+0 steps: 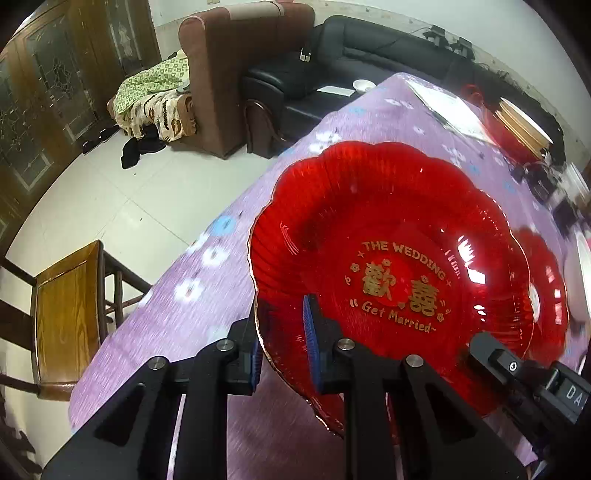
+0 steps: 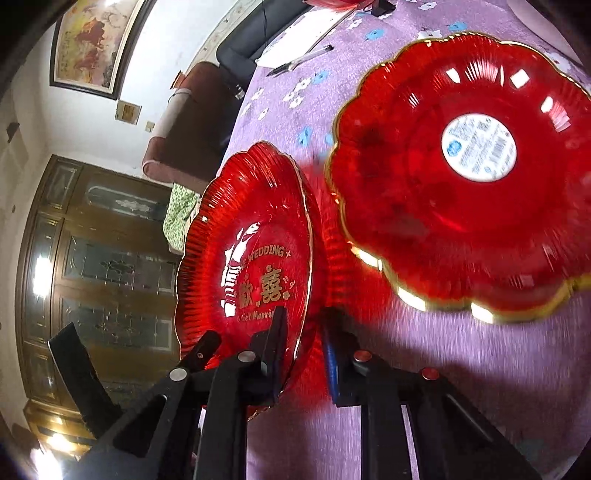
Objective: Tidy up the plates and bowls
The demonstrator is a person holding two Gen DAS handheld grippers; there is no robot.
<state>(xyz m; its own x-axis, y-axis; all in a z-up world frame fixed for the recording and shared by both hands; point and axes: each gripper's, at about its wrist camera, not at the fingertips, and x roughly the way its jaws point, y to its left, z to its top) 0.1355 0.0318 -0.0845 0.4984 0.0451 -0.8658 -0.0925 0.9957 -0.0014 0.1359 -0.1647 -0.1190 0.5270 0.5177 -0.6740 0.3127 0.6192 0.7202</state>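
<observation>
Clamping the near rim of a red scalloped plate (image 1: 391,258) between blue-padded fingers (image 1: 310,343), the left gripper (image 1: 282,347) at lower centre of the left wrist view, one finger under the rim and one over it. Printed in gold on that plate: "THE WEDDING", two Chinese characters, "Get Married". Held tilted above the purple flowered tablecloth (image 1: 207,295), with a second red plate (image 1: 546,295) showing at the right edge behind it. Entering from the lower right, the black tip of the right gripper (image 1: 495,354), touching or just beside the held plate's edge; cannot tell which. In the right wrist view, the same lettered plate (image 2: 251,258) standing nearly edge-on at lower centre, its rim between the right gripper's (image 2: 303,354) fingers (image 2: 275,347), closed on it as far as the blur allows. Lying to the upper right on the cloth, a gold-edged red plate (image 2: 461,177) with a round white sticker (image 2: 479,147). Resting near the top, a pen (image 2: 301,61) beside white paper (image 2: 306,29).
</observation>
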